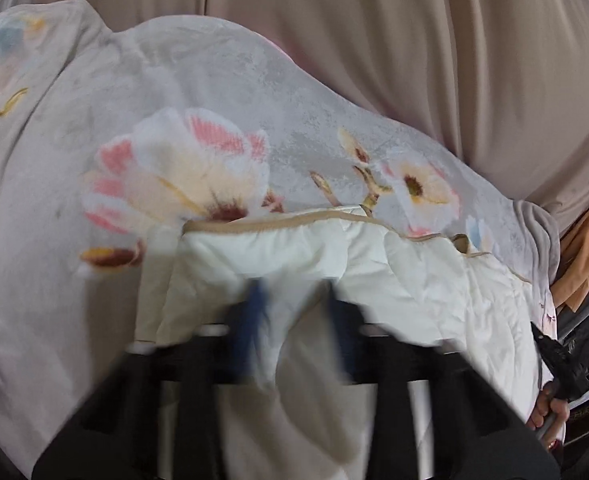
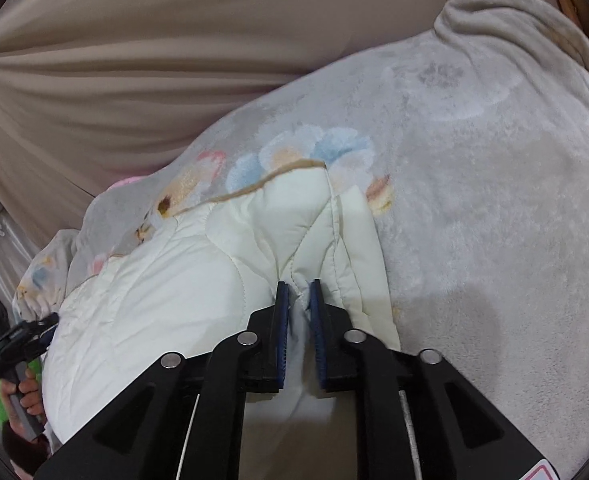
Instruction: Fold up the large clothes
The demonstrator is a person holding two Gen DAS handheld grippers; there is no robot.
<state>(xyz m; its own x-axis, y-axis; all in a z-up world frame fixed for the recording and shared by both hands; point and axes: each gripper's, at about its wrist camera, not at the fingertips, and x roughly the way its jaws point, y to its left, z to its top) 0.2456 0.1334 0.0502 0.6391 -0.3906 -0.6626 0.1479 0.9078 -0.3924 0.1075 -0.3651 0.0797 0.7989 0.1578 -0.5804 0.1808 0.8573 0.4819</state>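
Against beige curtains, on a bed's floral blanket, the cream quilted garment, soft, puffy and likely slippery, is pinched by both left tool and right tool, best held by its piped hem.

Left gripper and right gripper both clamped, angled downward.

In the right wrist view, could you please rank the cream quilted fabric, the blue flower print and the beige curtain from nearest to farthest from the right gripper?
1. Cream quilted fabric: pinched in the right gripper.
2. Blue flower print: just beyond the fabric's tan-trimmed edge, on the grey blanket.
3. Beige curtain: behind the blanket, upper left.
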